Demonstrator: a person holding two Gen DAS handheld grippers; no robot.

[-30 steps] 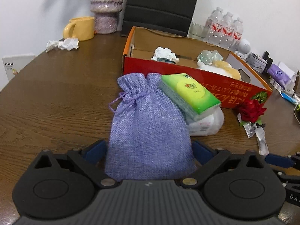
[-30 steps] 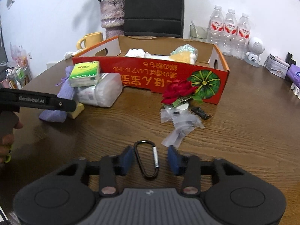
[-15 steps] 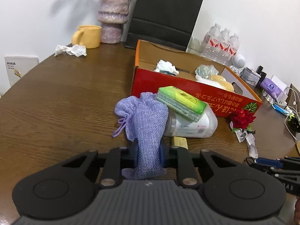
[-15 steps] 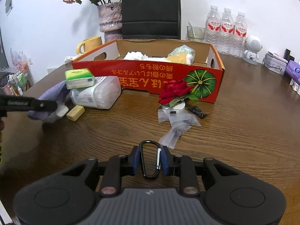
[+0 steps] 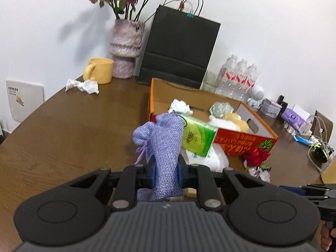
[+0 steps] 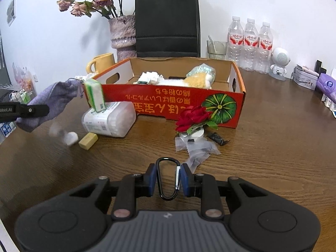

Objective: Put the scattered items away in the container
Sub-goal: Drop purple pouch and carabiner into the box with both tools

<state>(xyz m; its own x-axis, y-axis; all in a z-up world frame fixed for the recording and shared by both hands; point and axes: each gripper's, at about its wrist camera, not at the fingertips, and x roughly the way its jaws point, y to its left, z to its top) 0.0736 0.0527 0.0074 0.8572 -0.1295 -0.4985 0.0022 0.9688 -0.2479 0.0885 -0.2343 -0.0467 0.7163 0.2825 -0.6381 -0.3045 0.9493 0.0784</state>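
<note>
My left gripper (image 5: 166, 175) is shut on a purple drawstring pouch (image 5: 164, 147) and holds it above the table; the pouch also shows in the right wrist view (image 6: 52, 103). My right gripper (image 6: 168, 179) is shut on a black carabiner (image 6: 168, 180). The red cardboard box (image 6: 220, 103) holds crumpled tissue, a plush toy and a bag. A green tissue pack (image 6: 94, 95) tilts on a clear plastic tub (image 6: 109, 119). A red rose (image 6: 193, 116), plastic wrappers (image 6: 197, 147), a yellow eraser (image 6: 88, 140) and a small white object (image 6: 70, 138) lie on the table.
A black paper bag (image 6: 167, 23), a flower vase (image 6: 122, 35), a yellow mug (image 6: 103, 63) and water bottles (image 6: 250, 44) stand behind the box. Crumpled tissue (image 5: 83, 85) lies at the far left. A white robot toy (image 6: 280, 63) and small boxes sit at the right.
My left gripper closed on the pouch and lifted it off the table; the green pack tipped up and a white object appeared. My right gripper closed on the carabiner.
</note>
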